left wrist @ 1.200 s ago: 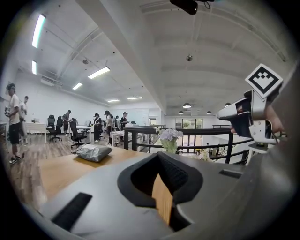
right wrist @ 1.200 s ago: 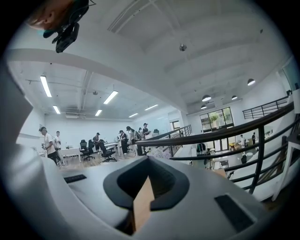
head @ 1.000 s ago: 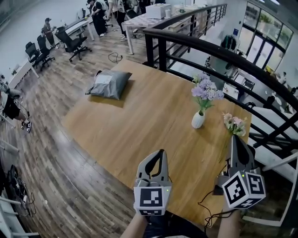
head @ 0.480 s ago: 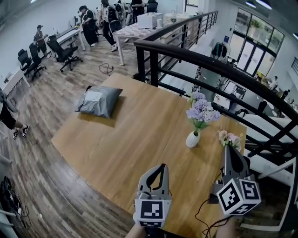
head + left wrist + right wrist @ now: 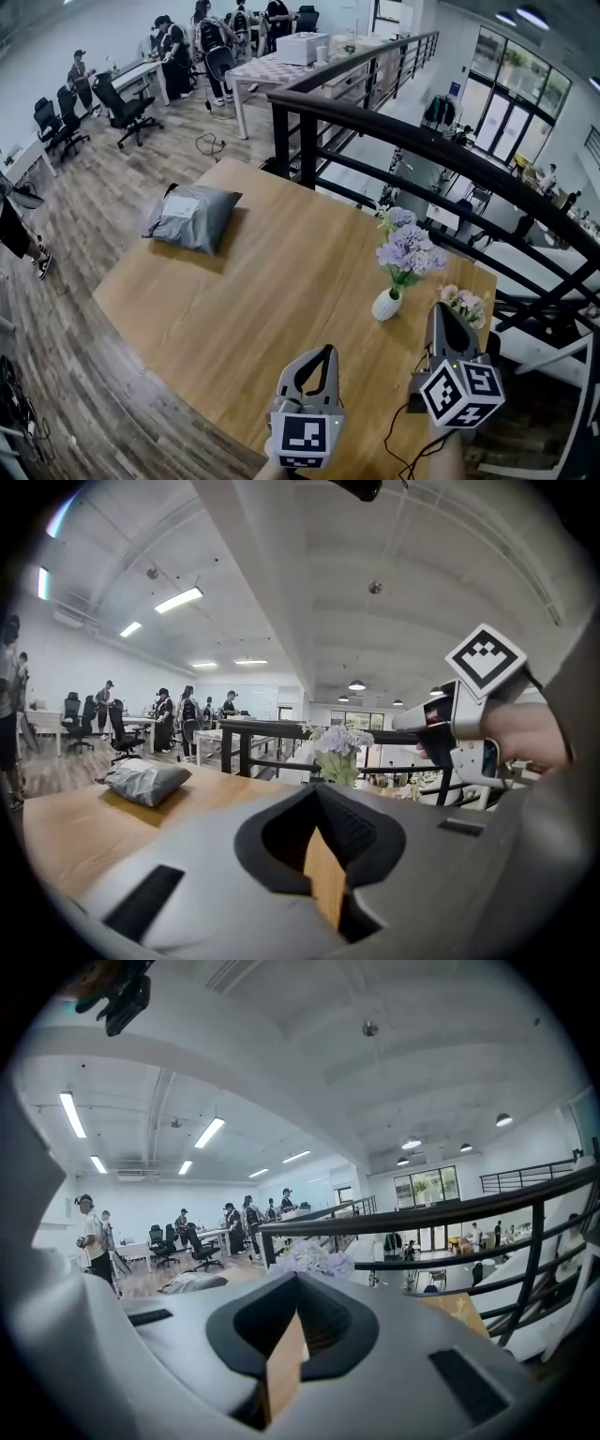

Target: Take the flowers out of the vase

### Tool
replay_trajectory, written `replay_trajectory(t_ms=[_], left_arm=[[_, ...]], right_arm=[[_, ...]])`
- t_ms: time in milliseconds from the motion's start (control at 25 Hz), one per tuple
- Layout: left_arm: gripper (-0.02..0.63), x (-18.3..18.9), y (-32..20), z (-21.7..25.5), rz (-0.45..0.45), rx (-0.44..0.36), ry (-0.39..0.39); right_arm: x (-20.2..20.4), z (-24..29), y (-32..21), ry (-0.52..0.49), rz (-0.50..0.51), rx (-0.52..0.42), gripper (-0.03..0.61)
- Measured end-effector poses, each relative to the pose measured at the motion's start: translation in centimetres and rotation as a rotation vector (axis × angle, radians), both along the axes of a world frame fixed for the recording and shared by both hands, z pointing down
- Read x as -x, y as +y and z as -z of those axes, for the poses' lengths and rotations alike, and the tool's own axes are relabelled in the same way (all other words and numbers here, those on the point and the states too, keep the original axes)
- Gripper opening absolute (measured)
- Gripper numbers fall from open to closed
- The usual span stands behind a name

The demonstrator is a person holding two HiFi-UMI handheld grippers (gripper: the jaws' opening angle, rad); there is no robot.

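Note:
A small white vase (image 5: pixel 385 306) stands on the wooden table (image 5: pixel 262 281) near its right end and holds a bunch of purple flowers (image 5: pixel 410 251). A pink bunch (image 5: pixel 463 304) lies on the table to the right of the vase. My right gripper (image 5: pixel 439 308) is shut and empty, its tip between the vase and the pink bunch, a little nearer to me. My left gripper (image 5: pixel 327 351) is shut and empty, short of the vase and to its left. The purple flowers (image 5: pixel 339 744) show ahead in the left gripper view, and just over the jaws as purple flowers (image 5: pixel 309 1258) in the right gripper view.
A grey padded bag (image 5: pixel 192 217) lies at the table's far left. A black railing (image 5: pixel 422 131) runs behind the table along its far and right sides, with a drop beyond. People, desks and office chairs (image 5: pixel 122 94) stand far back on the left.
Both grippers have moved forward towards the vase. The right one shifted left, from below the pink bunch to beside it. Vase and flowers have not moved on the table.

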State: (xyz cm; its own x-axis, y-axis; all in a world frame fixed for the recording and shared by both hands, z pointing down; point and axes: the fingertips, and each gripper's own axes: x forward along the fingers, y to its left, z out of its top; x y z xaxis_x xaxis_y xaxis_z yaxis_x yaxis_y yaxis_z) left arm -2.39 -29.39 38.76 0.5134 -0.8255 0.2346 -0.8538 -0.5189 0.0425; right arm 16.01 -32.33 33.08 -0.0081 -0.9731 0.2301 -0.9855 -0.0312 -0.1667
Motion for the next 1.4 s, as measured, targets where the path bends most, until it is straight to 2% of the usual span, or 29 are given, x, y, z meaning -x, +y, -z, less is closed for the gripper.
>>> replay_trajectory(t_ms=[80, 360, 480, 1080, 1280, 1400], left_arm=[[0.043, 0.0, -0.4, -0.3, 0.003, 0.006, 0.001], [0.043, 0.3, -1.7, -1.8, 0.010, 0.034, -0.003], [0.044, 0.2, -2.1, -2.6, 0.010, 0.049, -0.005], [0.043, -1.7, -3.9, -5.1, -0.010, 0.109, 0.004], [0.043, -2.8, -4.9, -5.4, -0.016, 0.140, 0.020], [0.044, -3.4, -5.4, -5.7, -0.034, 0.108, 0.006]], right_arm=[[0.0, -0.5, -0.7, 0.008, 0.003, 0.010, 0.031], [0.0, -2.9, -2.8, 0.021, 0.014, 0.060, 0.035], [0.2, -4.2, -3.7, 0.013, 0.025, 0.083, 0.086], [-0.1, -9.6, -6.9, 0.014, 0.051, 0.192, 0.195], [-0.4, -11.3, -7.9, 0.019, 0.049, 0.235, 0.199], [-0.6, -12.1, -8.3, 0.017, 0.047, 0.245, 0.199]])
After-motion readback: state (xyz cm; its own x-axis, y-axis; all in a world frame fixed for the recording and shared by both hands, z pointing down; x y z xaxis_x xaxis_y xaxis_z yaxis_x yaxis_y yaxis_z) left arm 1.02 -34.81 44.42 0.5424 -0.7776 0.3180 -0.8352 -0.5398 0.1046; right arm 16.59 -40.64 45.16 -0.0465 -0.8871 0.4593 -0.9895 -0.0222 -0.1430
